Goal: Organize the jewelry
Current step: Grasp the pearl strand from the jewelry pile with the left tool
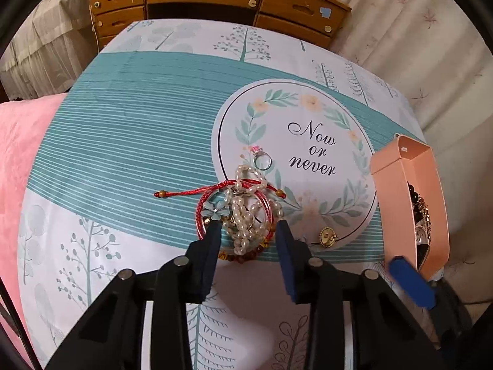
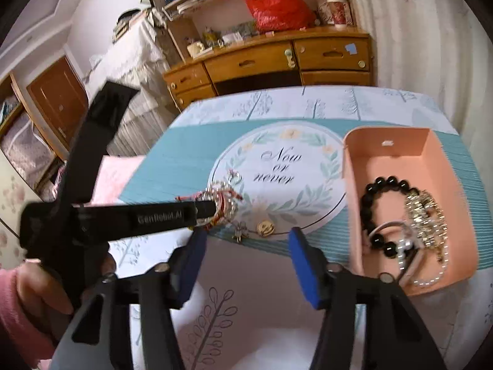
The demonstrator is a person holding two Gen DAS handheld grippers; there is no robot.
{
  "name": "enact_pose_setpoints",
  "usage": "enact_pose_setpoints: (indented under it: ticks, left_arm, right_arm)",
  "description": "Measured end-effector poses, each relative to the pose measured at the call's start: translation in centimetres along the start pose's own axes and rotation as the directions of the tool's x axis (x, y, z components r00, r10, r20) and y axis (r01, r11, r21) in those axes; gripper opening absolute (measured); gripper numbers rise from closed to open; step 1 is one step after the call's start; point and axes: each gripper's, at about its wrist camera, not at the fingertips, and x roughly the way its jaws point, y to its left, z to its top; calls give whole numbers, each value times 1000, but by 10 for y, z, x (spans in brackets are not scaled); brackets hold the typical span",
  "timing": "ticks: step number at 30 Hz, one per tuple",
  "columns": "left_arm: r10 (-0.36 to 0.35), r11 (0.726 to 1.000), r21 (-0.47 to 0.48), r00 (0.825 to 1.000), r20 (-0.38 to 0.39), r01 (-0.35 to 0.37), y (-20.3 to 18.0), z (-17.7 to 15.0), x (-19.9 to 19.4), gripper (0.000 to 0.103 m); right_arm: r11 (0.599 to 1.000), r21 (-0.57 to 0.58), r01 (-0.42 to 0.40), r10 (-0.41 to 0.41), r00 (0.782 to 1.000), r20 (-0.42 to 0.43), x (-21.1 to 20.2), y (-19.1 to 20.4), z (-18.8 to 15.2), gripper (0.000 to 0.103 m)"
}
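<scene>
A jewelry pile lies on the patterned tablecloth: a pearl necklace [image 1: 243, 212], a red bangle [image 1: 201, 215], a red cord bracelet [image 1: 185, 191] and a blue flower piece [image 1: 218, 208]. A ring with a pink stone [image 1: 262, 159] lies just beyond, a gold earring [image 1: 327, 236] to the right. My left gripper [image 1: 248, 231] is open, its fingers on either side of the pile. The pink tray [image 2: 354, 191] holds a black bead bracelet [image 2: 374, 212] and a gold chain [image 2: 426, 215]. My right gripper [image 2: 246, 240] is open and empty, near the gold earring [image 2: 265, 227].
The left gripper's black body [image 2: 123, 215] crosses the right wrist view over the pile [image 2: 223, 205]. A wooden dresser [image 1: 215, 3] stands beyond the table's far edge. A pink blanket [image 1: 21, 160] lies to the left. Curtains hang on the right.
</scene>
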Motion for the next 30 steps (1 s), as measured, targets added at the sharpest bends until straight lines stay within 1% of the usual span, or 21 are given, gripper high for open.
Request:
enact_pose_setpoints:
  ticks: [1,2,3,5,8,11,14,15,17,20,22,23,24,25,28,30]
  left_arm:
    - [7,1000,6,1000,-9,-7,0,0,3,24]
    - [15,1000,10,1000,-15,-15,0,0,6,22]
    - [10,1000,7,1000,-7,-10,0,0,5,20]
    - [-6,1000,-2,1000,-9,6,3,1,5,10]
    - [-29,999,-15,999,-16,29,7,1,6,5]
    - [-44,999,-21,999,13,44,12,-1,-1,5]
    - [-47,998,-31,999,22,47,18,0,-8,5]
    - [-57,997,-40,998,25,58,20,1,-11,5]
    - [-87,995,-54,996,36,89,25,2,-18,5]
    - [-114,992,-55,992,61,117,28,4,-34,3]
    - [-144,987,-57,987,71,148,30,5,-44,3]
    - [-163,984,-57,984,73,167,32,6,-48,3]
    - [-188,980,-52,980,70,191,34,6,-52,3]
    - [-207,977,-42,976,68,210,35,7,-55,3]
    - [-260,966,3,964,46,260,35,10,-59,3]
    - [-296,955,35,955,7,296,35,13,-62,3]
  right_arm:
    - [1000,-8,11,-11,1000,-9,6,3,-2,49]
    - [1000,-13,18,-18,1000,-13,10,4,-3,46]
    - [999,-21,27,-28,999,-22,17,7,-4,45]
    - [999,-33,34,-35,999,-33,27,10,-6,40]
    - [997,-57,58,-61,997,-50,41,15,-7,39]
    - [996,-59,67,-71,995,-66,50,18,-9,38]
    - [995,-73,73,-78,994,-70,57,22,-11,37]
    - [993,-84,77,-83,994,-70,59,24,-11,36]
    - [992,-89,93,-99,993,-65,62,26,-11,31]
    - [990,-89,108,-113,992,-58,65,29,-9,29]
    - [987,-97,129,-135,990,-51,66,32,-9,27]
    - [986,-91,137,-142,989,-48,67,32,-9,22]
    - [986,-80,146,-150,988,-48,68,32,-8,19]
    - [985,-71,156,-160,986,-45,68,32,-7,18]
    - [979,-64,194,-196,980,-20,68,36,-6,18]
    - [970,-59,234,-235,972,-1,66,39,-6,18]
